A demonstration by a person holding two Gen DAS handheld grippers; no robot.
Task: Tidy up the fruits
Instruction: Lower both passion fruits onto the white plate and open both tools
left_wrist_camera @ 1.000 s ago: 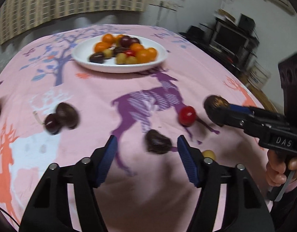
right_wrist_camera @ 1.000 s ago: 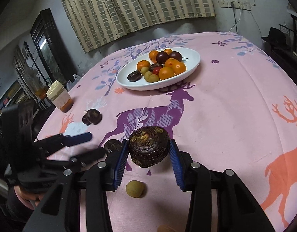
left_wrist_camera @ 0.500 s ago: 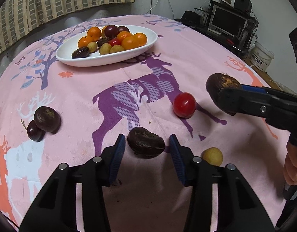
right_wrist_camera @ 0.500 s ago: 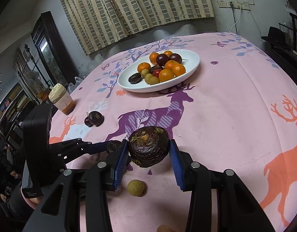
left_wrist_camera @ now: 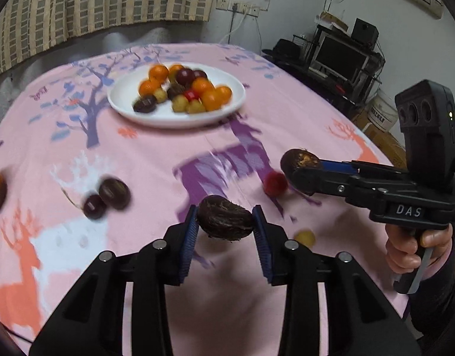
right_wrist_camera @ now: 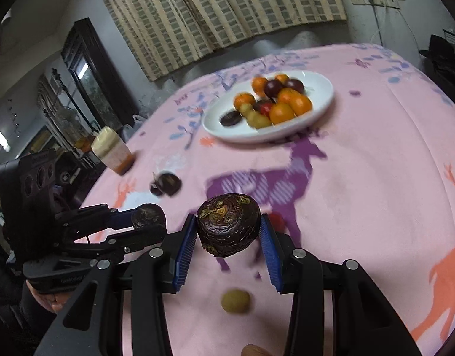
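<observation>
Gripping check, left hand-held gripper point(left_wrist_camera: 224, 222): your jaws have just been closing; the pads now clamp an oblong dark fruit point(left_wrist_camera: 224, 222) clear of the pink surface point(left_wrist_camera: 156, 160).
Right hand-held gripper point(right_wrist_camera: 228, 235): narrowed onto a round dark fruit point(right_wrist_camera: 228, 229), held aloft.
Plate point(left_wrist_camera: 120, 101): well ahead, heaped with fruit.
Room: open cloth between you and the plate; red tomato point(left_wrist_camera: 274, 182), yellow fruit point(left_wrist_camera: 305, 237) and two dark fruits point(left_wrist_camera: 107, 197) lie loose.

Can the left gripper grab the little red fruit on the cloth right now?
Probably not yet. The left gripper is already shut on a dark brown fruit, so its jaws are full. The red fruit lies uncovered on the pink cloth, beside the right gripper.
</observation>
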